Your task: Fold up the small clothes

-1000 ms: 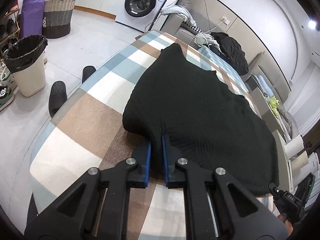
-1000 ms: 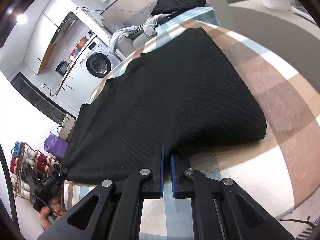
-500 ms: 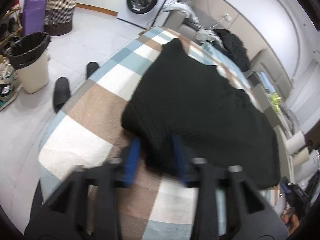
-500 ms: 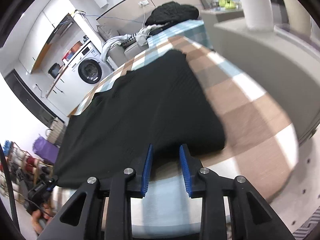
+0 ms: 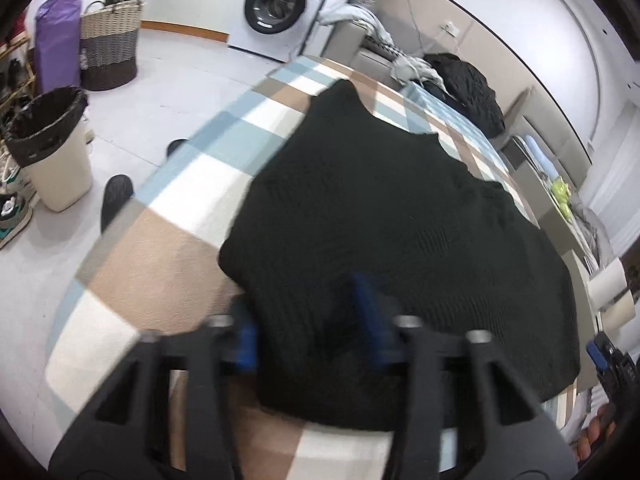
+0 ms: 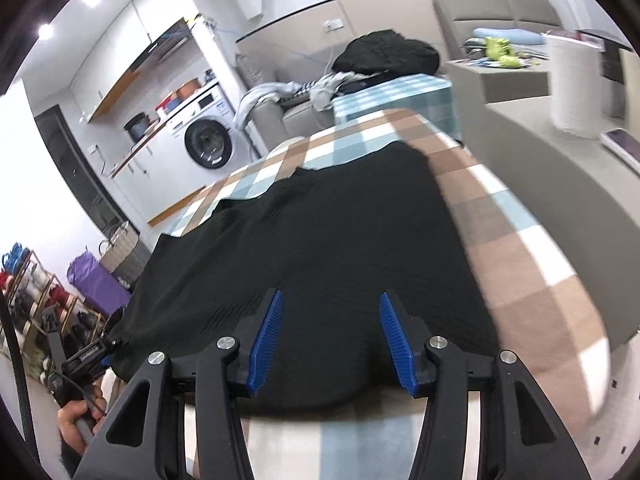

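A black knit garment [image 5: 384,232] lies folded on the checked tablecloth [image 5: 160,248]; it also shows in the right wrist view [image 6: 320,240]. My left gripper [image 5: 308,312] is open, its blue pads spread over the garment's near edge, holding nothing. My right gripper [image 6: 330,332] is open too, its jaws wide apart above the garment's near edge at the other end. The left gripper also shows at the lower left of the right wrist view [image 6: 92,352], held by a hand.
A bin [image 5: 52,156], a wicker basket [image 5: 110,52] and slippers [image 5: 116,196] stand on the floor to the left. A washing machine [image 5: 280,8] is at the back. A heap of dark clothes [image 6: 384,52] lies at the table's far end. A paper roll [image 6: 572,84] stands on the grey counter.
Both grippers were shut on the garment's near edge a second ago. Both have opened, let go of it and pulled back and up a little.
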Demonstrator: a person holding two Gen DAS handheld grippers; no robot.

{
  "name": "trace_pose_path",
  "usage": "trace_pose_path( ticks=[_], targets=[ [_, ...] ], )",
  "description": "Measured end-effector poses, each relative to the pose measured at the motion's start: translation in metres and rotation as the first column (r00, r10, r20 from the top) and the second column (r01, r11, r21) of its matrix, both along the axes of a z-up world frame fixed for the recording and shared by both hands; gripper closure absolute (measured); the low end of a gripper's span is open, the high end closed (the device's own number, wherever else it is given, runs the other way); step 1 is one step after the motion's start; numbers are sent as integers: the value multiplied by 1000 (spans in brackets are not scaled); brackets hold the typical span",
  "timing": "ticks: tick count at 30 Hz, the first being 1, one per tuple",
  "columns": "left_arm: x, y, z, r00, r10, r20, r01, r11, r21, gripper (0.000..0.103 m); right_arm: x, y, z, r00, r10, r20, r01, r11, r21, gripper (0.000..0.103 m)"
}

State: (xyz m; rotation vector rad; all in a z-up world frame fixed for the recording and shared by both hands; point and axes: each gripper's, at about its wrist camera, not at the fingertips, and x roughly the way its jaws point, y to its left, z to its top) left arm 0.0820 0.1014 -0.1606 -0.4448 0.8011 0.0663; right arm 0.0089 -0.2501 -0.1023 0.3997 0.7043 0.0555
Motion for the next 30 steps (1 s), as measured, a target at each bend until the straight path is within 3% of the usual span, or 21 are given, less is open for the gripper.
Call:
trace_pose_path(
  ticks=[1,4,14,19,21,24,26,30],
  targets=[
    [1,-3,1,1000,-3,8,3,1000,19,88,6,5,-2,1000,16,-8,-16,1000,-1,51],
    [-2,-3,8,999,-17,43,15,999,48,92,24,16,-9,998,47,-45,-47,999,-2,51],
    [-22,7,26,997,-21,75,15,997,81,93,34,24,-26,993,79,-92,-76,997,32,51],
    [-13,-35,67,974,-145,173,111,975,192,94,33,22,-26,992,85,-94,-81,996,41,51],
    [-7,-65,84,948,-229,221,179,958,223,95,30,21,-26,992,84,-91,-80,996,45,50],
    [0,-112,105,887,-364,284,301,922,243,97,24,17,-25,994,68,-86,-64,997,49,49],
    [2,-146,111,842,-450,299,381,887,262,97,20,13,-24,995,58,-85,-54,997,55,49],
    [-1,-208,100,738,-620,267,568,784,250,97,14,-3,-25,996,8,-89,-2,998,59,49]
  ],
)
